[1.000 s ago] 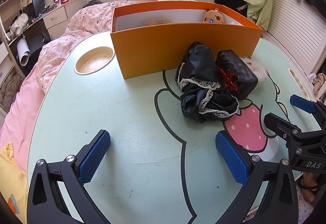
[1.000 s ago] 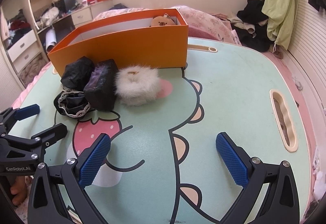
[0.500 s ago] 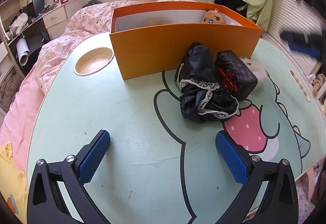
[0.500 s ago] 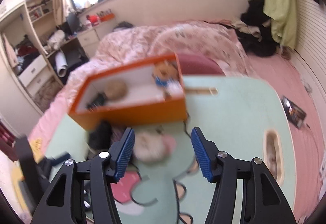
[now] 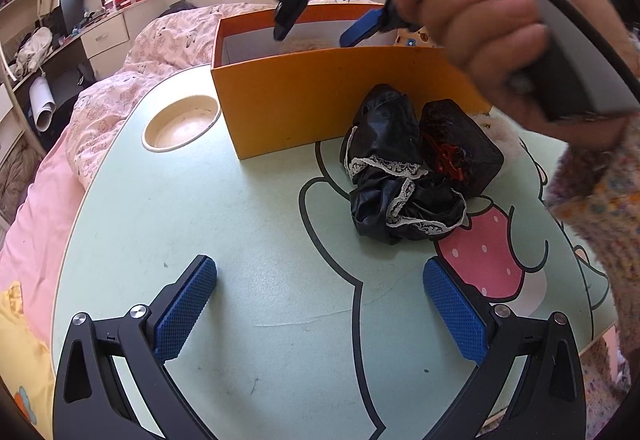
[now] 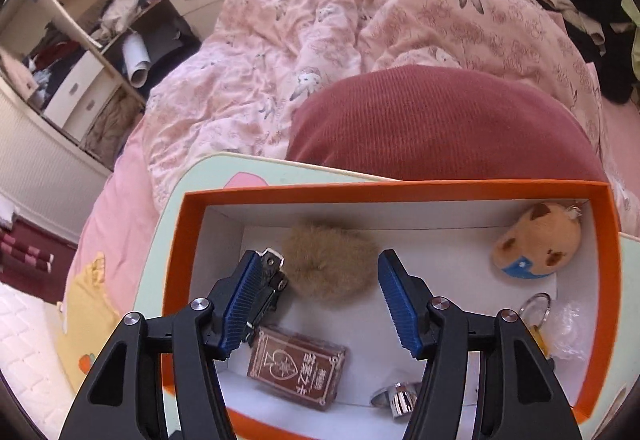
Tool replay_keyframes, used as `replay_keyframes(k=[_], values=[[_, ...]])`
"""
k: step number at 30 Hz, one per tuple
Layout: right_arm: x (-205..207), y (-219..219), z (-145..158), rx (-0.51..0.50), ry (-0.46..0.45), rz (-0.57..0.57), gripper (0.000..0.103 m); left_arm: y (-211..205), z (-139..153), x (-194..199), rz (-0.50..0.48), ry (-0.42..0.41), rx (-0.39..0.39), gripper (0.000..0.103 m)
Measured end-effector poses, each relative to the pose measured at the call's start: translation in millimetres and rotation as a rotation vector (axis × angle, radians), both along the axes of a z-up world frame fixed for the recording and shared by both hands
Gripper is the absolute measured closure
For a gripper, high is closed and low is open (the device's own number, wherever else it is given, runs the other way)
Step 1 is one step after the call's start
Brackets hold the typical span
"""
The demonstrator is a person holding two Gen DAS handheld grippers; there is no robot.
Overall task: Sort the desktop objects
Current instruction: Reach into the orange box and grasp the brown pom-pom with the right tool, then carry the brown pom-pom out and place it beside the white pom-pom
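Open table surface [image 5: 248,224] fills the centre and lower left of the left wrist view. Obstructions: orange box [image 5: 320,100] at upper centre; black lace-trimmed cloth [image 5: 396,196] and dark pouch [image 5: 460,152] at centre right. Inside the box, the right wrist view shows clear white floor [image 6: 440,260] between brown pompom [image 6: 330,264] and plush toy [image 6: 536,244].

Furry pompom [image 6: 330,266], matt cardboard box [image 6: 400,189]

Below my fingers, inside the box [image 6: 384,190], a dark red pack [image 6: 297,373] carries gold print: a heart emblem and a few characters, upside down to me and too small to make out. I can read nothing else.
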State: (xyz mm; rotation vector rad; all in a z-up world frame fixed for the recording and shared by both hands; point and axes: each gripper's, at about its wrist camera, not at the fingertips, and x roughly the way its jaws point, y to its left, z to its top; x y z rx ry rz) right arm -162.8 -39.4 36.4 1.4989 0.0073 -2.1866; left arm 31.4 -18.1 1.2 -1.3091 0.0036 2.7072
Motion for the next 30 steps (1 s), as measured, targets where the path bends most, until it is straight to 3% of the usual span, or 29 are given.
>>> replay_keyframes(k=[2, 5, 10, 16, 20, 25, 30], values=[[-7, -4, -10, 0.012, -0.031, 0.006, 0.043, 0, 0, 0, -0.005, 0.003, 0.001, 0.0], [-6, -4, -16, 0.042, -0.028, -0.024, 0.062, -1, 0, 0, -0.01, 0.003, 0.008, 0.0], [-2, 20, -5, -0.033, -0.029, -0.073, 0.062, -2, 0, 2, -0.015, 0.008, 0.007, 0.0], [48, 67, 58, -0.158, 0.156, -0.078, 0.062, -1, 0, 2, -0.019, 0.009, 0.007, 0.0], [107, 103, 85, -0.149, 0.288, -0.072, 0.062, -1, 1, 3, -0.021, 0.01, 0.007, 0.0], [156, 145, 62, -0.027, 0.354, -0.128, 0.061, -2, 1, 3, -0.024, 0.01, 0.006, 0.0], [152, 173, 19, 0.006, 0.268, -0.205, 0.06, -1, 2, 4, -0.025, 0.01, 0.005, 0.0]])
